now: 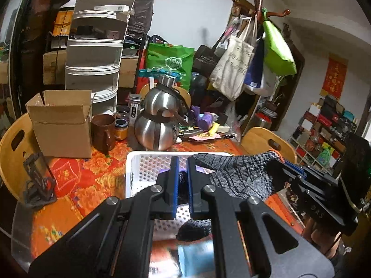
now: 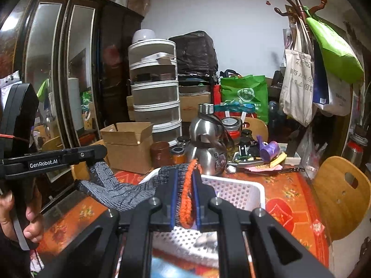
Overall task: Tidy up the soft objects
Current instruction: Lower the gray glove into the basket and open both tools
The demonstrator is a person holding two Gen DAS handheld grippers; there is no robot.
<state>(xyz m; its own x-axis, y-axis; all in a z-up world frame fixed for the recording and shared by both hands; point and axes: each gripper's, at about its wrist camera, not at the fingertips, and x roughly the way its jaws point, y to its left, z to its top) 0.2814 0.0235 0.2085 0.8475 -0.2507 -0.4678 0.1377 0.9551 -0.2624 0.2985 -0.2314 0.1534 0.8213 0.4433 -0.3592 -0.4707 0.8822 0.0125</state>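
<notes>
Blurred stuff right under both cameras, orange and blue, can't make out what it is. My left gripper (image 1: pixel 182 180) has its pads clamped together on dark knit fabric, one end of the grey glove (image 1: pixel 241 176); a dark fingertip of the same glove hangs below the linkage. From the right wrist, my right gripper (image 2: pixel 185 197) is clamped on the glove's orange cuff (image 2: pixel 186 199), and the glove (image 2: pixel 120 192) stretches left across to the other gripper's tip (image 2: pixel 92 155). So the glove is held between both tools, in the air over the white perforated basket (image 1: pixel 148 169). Basket interior is mostly blocked by fingers and glove: I see something purple and something dark behind the left pads, and a pale lump low in the right view; can't tell what any of them are. A hand (image 2: pixel 30 217) on the left tool's grip is cut off at the frame edge. Cardboard box (image 1: pixel 62 122) on the table (image 1: pixel 76 185) stands open, its contents hidden by the flaps. Brown mug (image 1: pixel 103 132) and small jar (image 1: pixel 121 129) sit just beside it, steel kettle (image 1: pixel 160 120) behind the basket. Tiered plastic drawers (image 1: pixel 95 53) at the back hold some dark items, unreadable.
</notes>
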